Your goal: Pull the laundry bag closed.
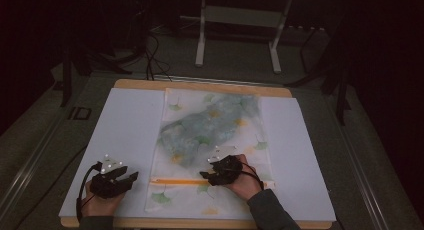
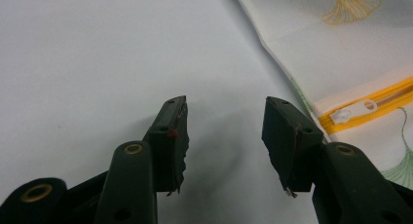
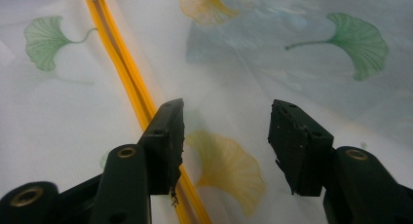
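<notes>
The surface (image 1: pixel 125 120), covered in white sheet, is carrying a sheer mesh zip bag (image 1: pixel 210 140) printed with ginkgo leaves, lying flat down the middle from the far edge to the near edge, with a bluish garment (image 1: pixel 210 127) showing through its far half. The yellow zipper (image 1: pixel 180 181) is running across the bag close to the near edge, and its white pull tab (image 2: pixel 353 112) is sitting at the bag's left end. The right gripper (image 1: pixel 207 177) is hovering over the zipper line near the middle of the bag, its fingers (image 3: pixel 168 136) spread wide and gripping nothing. The left gripper (image 1: pixel 131 178) is resting on bare sheet just beside the bag's left edge, its fingers (image 2: pixel 173 136) equally wide apart and empty. The risk I'm seeing: the mesh is thin and slack, so if only one gripper is tugging at the zipper, the whole bag is likely sliding or bunching instead of the slider running. The pull tab is small and flat, so wide fingers closing there could be pinching mesh along with it, or missing it altogether. A snag on the garment inside also seems possible.
</notes>
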The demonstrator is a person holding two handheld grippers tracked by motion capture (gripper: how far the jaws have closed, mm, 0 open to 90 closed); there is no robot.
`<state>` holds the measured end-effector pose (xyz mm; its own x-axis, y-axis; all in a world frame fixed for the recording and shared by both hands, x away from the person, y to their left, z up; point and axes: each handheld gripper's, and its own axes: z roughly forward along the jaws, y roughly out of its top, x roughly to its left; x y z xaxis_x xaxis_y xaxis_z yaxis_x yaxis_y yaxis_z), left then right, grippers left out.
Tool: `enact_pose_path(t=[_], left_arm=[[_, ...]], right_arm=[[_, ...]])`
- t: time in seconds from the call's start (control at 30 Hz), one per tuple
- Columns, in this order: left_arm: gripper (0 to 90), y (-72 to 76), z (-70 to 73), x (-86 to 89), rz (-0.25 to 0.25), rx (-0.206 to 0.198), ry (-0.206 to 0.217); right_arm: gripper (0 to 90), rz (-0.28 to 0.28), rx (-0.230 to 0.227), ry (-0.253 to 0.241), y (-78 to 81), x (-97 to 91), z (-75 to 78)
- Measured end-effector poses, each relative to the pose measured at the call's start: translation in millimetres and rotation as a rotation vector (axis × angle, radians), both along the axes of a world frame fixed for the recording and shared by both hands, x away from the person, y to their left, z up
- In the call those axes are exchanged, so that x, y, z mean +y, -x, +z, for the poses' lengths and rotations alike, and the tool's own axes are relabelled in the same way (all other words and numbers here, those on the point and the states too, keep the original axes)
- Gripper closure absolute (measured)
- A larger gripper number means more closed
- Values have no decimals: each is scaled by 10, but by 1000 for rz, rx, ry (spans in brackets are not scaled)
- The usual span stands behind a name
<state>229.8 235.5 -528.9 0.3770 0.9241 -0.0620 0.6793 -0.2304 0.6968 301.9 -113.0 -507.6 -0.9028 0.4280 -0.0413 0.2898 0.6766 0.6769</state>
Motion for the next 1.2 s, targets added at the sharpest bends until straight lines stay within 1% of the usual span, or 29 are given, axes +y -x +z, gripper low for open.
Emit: enact_pose_path(t=[0.37, 0.47, 0.6, 0.67, 0.77, 0.93, 1.03, 1.2], left_arm=[[529, -1, 3, -9, -6, 2, -4], [553, -1, 2, -9, -13, 6, -1], [553, -2, 2, -15, -15, 6, -2], [553, -2, 3, -10, -15, 6, -3], [550, -2, 3, -5, -14, 7, -3], [549, -4, 2, -9, -17, 6, -3], [549, -7, -1, -12, -17, 8, -4], [549, -9, -3, -15, -20, 9, -6]], right_arm=[[492, 53, 3, 14, -20, 179, -14], [494, 62, 3, 13, -23, 213, -10], [505, 87, 11, 7, -35, 295, -8], [508, 104, 22, -10, -43, 323, -14], [516, 122, 32, -19, -51, 364, -19], [539, 143, 36, -12, -44, 448, -42], [556, 150, 36, -16, -42, 494, -56], [603, 167, 33, -8, -26, 571, -74]])
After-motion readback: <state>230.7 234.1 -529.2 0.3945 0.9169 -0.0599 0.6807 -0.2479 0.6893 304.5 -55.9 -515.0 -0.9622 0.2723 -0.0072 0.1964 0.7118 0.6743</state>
